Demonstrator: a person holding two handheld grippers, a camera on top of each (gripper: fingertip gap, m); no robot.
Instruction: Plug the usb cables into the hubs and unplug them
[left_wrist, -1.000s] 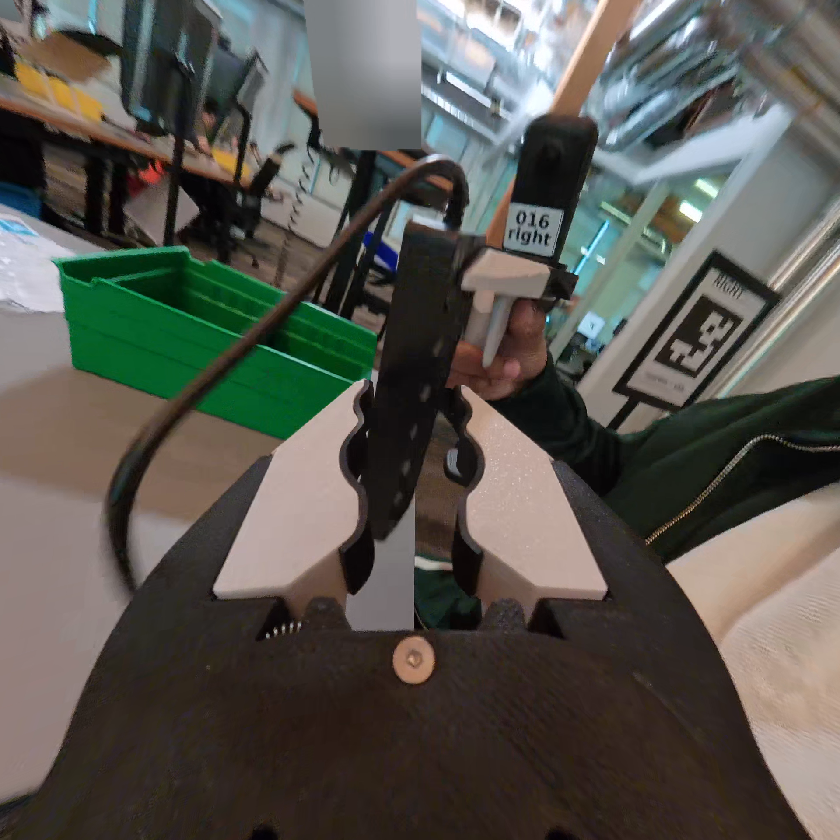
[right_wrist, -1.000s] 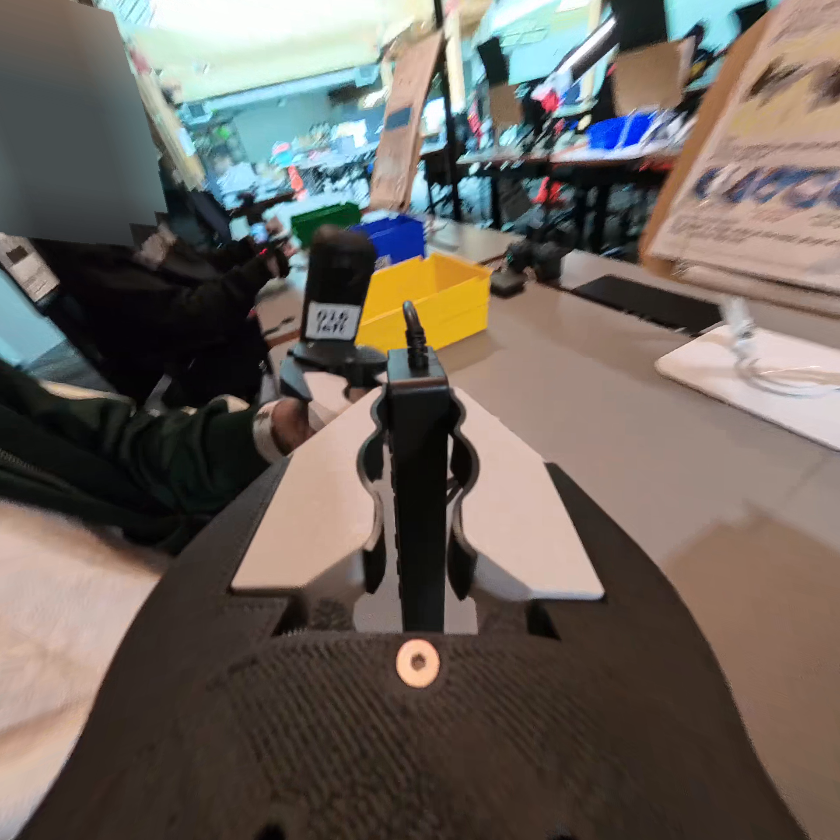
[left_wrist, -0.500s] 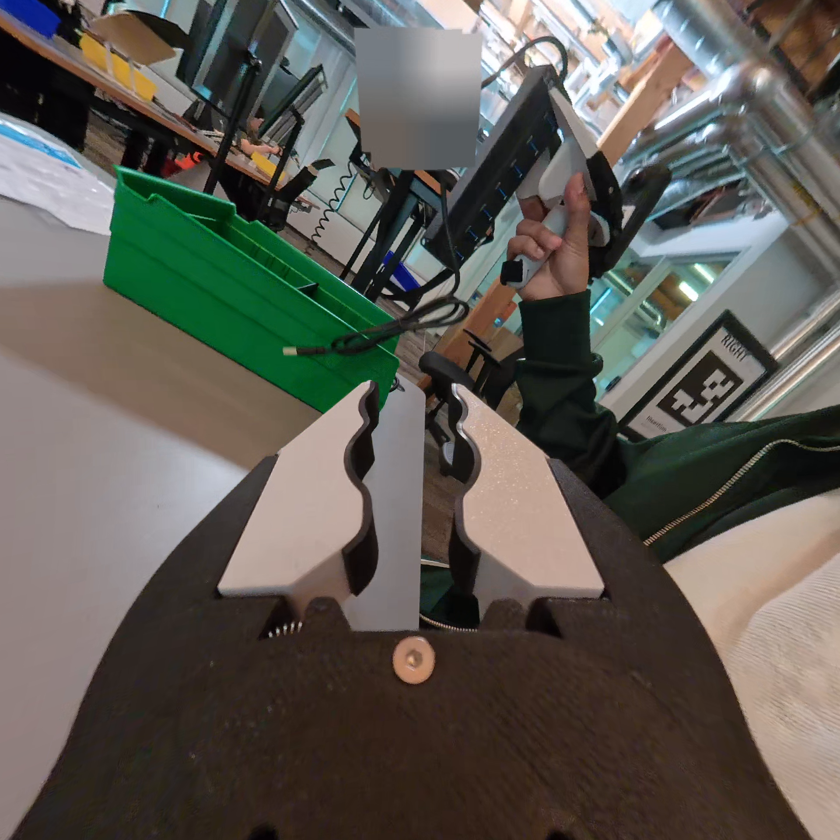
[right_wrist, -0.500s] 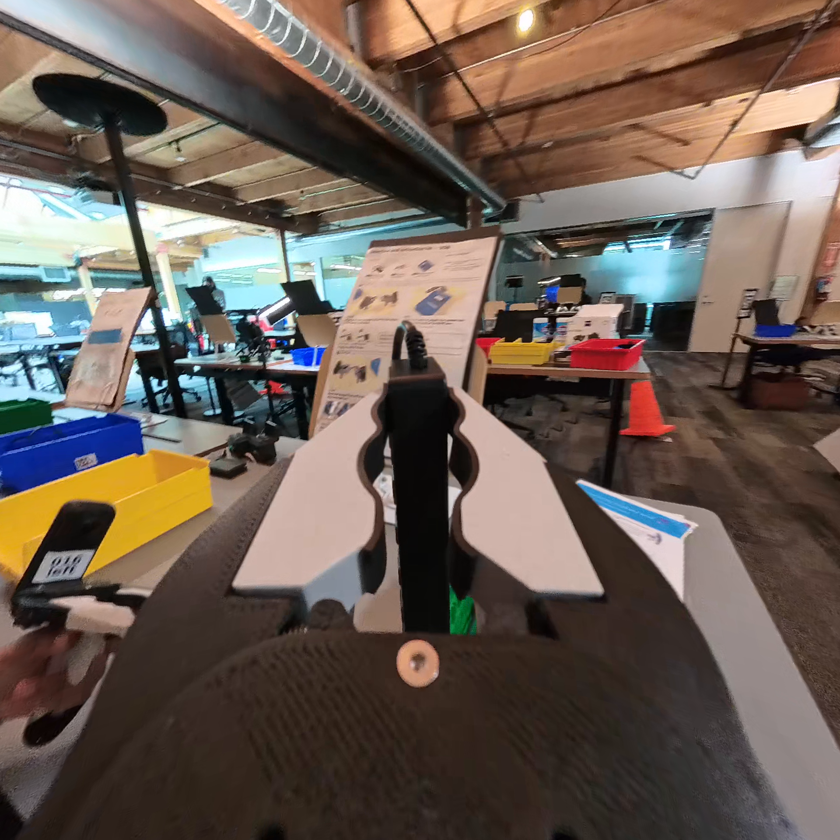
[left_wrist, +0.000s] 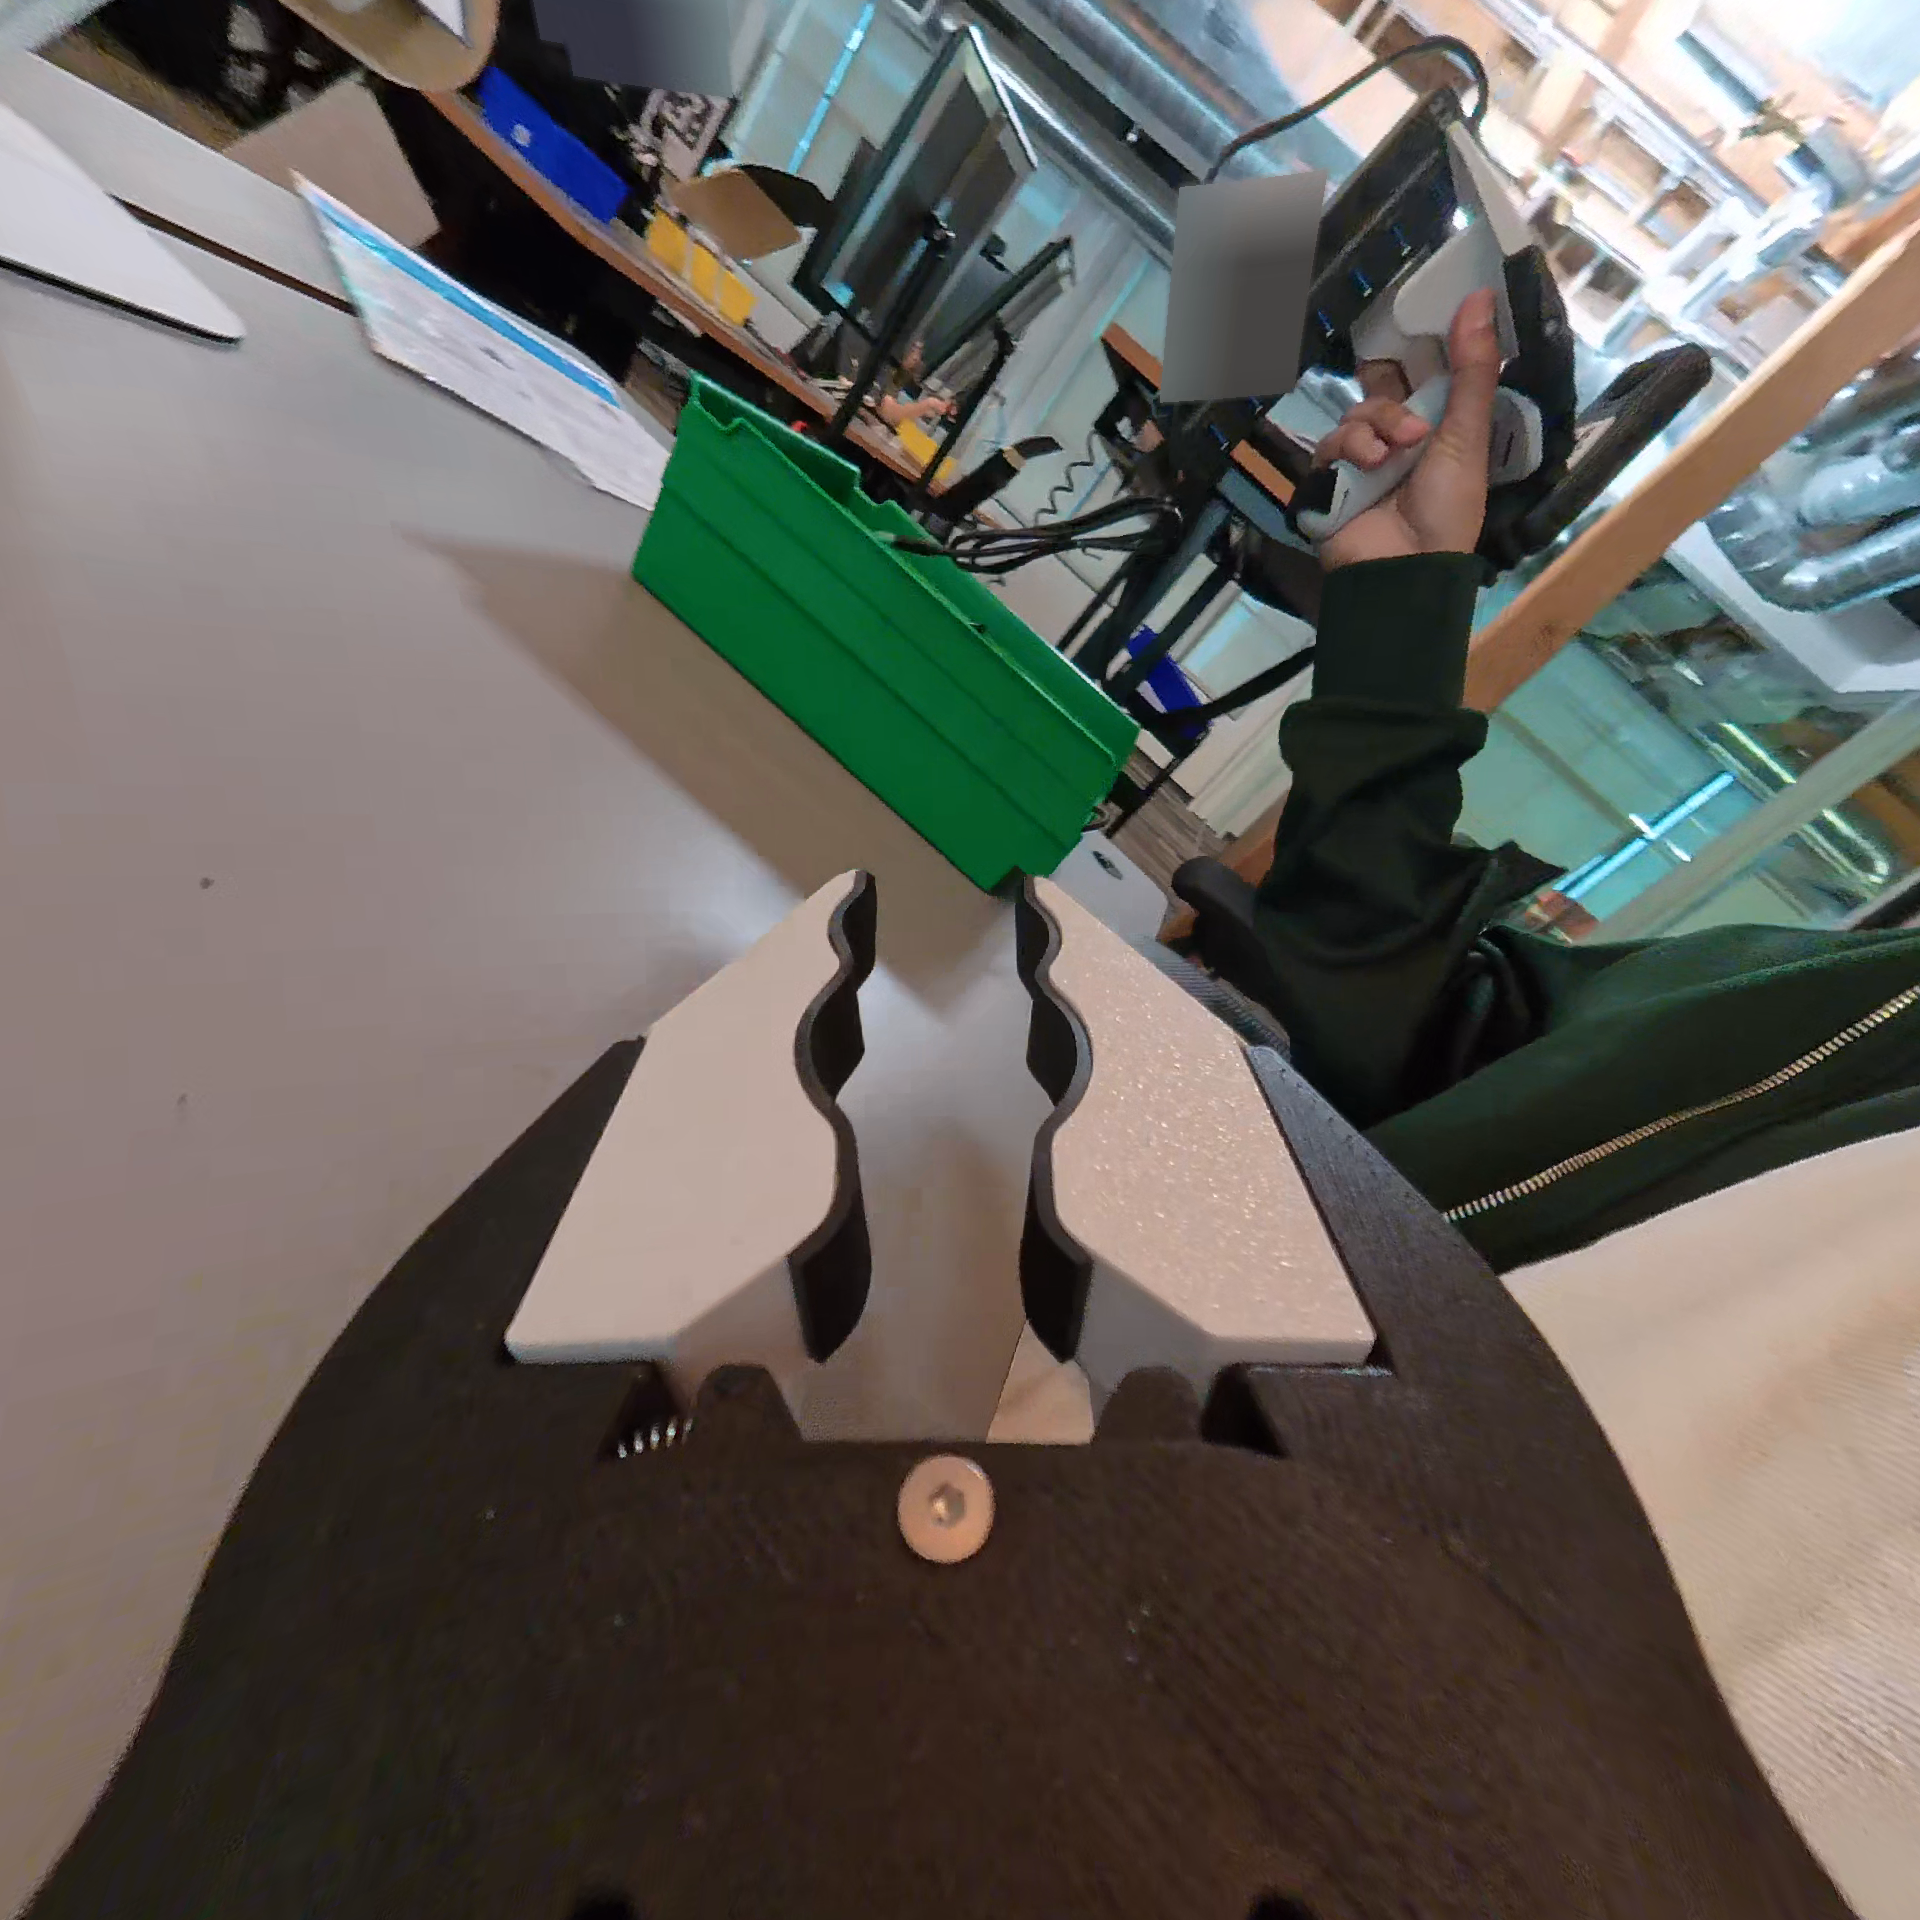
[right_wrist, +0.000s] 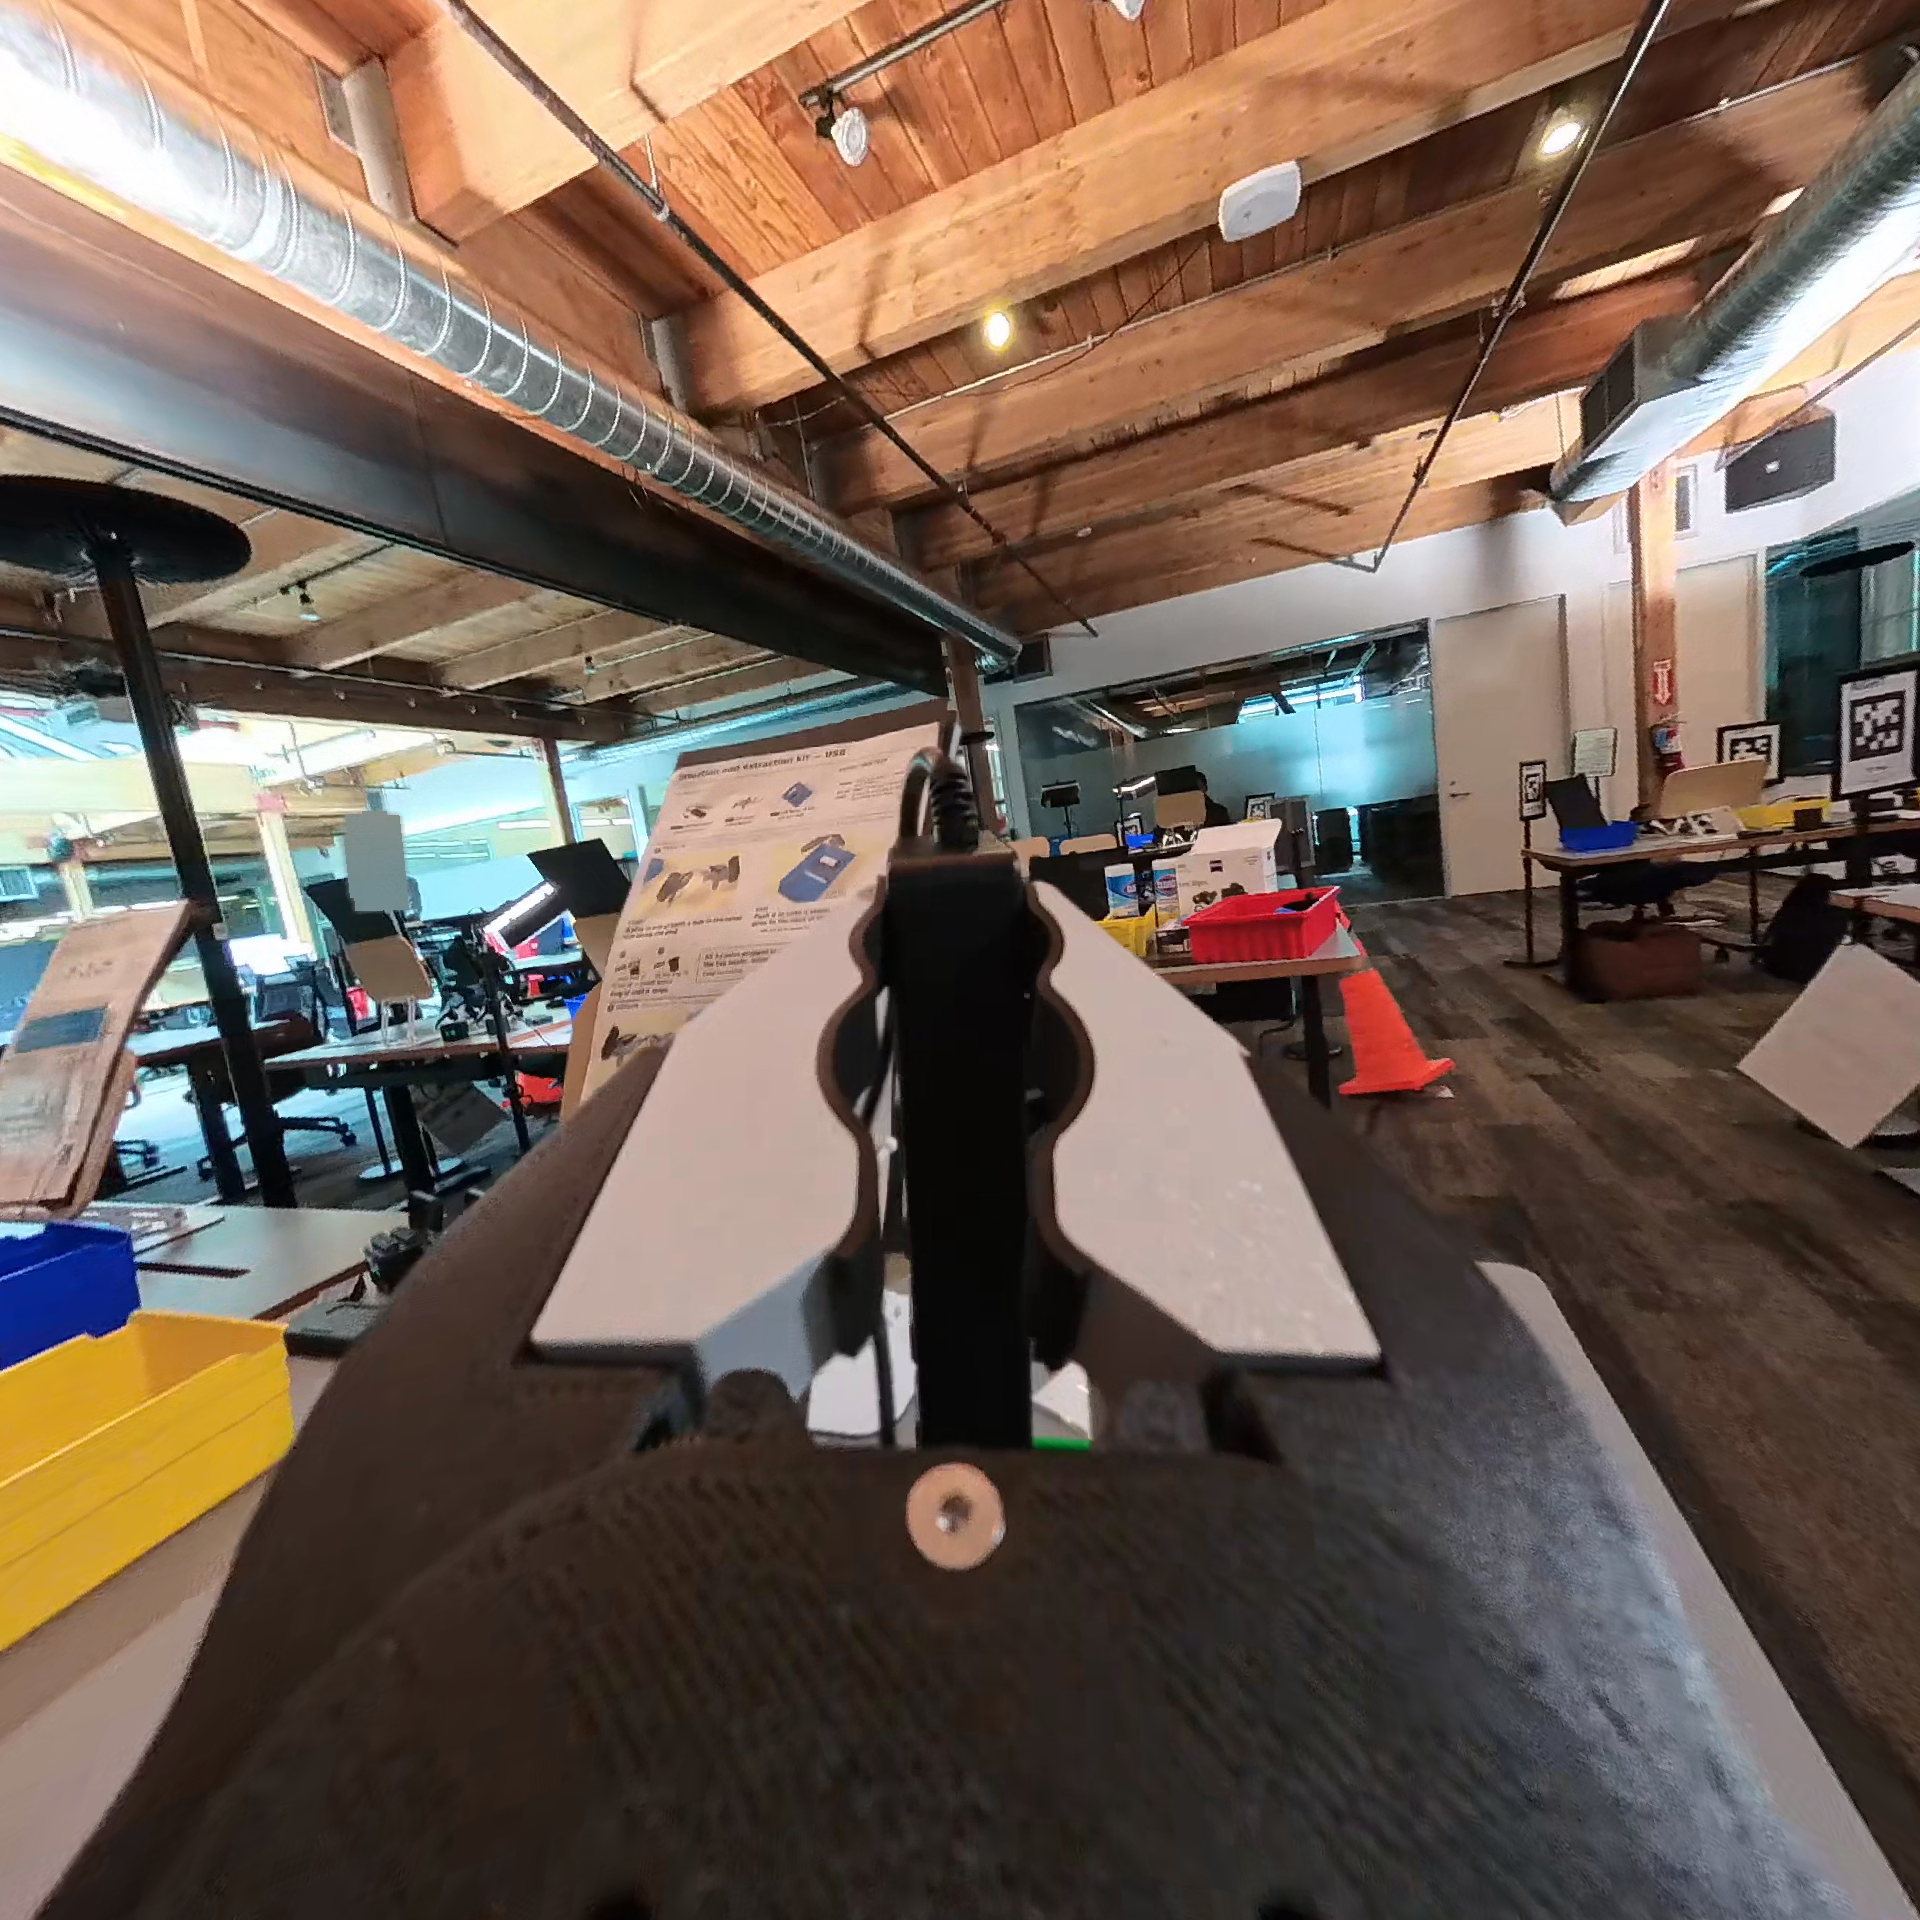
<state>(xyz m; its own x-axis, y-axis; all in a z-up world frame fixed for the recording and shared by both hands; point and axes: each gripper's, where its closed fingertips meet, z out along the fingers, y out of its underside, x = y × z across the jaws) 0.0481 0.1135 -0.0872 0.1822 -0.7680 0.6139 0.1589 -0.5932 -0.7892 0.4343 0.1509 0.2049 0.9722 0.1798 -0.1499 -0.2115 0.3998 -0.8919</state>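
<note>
- The hub (right_wrist: 961, 1143), a long black bar, stands edge-on between our right gripper (right_wrist: 956, 925) fingers, clamped firm; its own cord (right_wrist: 940, 800) leaves the far end.
- In the left view that same hub (left_wrist: 1382, 208) is raised high in the air, well above the table (left_wrist: 312, 727), with its blue ports facing down toward us.
- A loose usb cable (left_wrist: 1049, 535) lies coiled at the near end of the green bin (left_wrist: 883, 665), one plug poking up over the rim.
- Our left gripper (left_wrist: 943, 904) is empty, fingers a narrow gap apart, low over the table just short of the bin.
- We judge the step in hand to be fetching a cable: we should widen the left fingers, reach into the bin and take the cable just behind its plug, so the plug stays stiff and square.
- Meanwhile we should bring the hub down and hold it still, ports turned toward the left gripper, before lining up the plug.
- A grip too far back along the cable would likely let the plug droop and miss the port.
</note>
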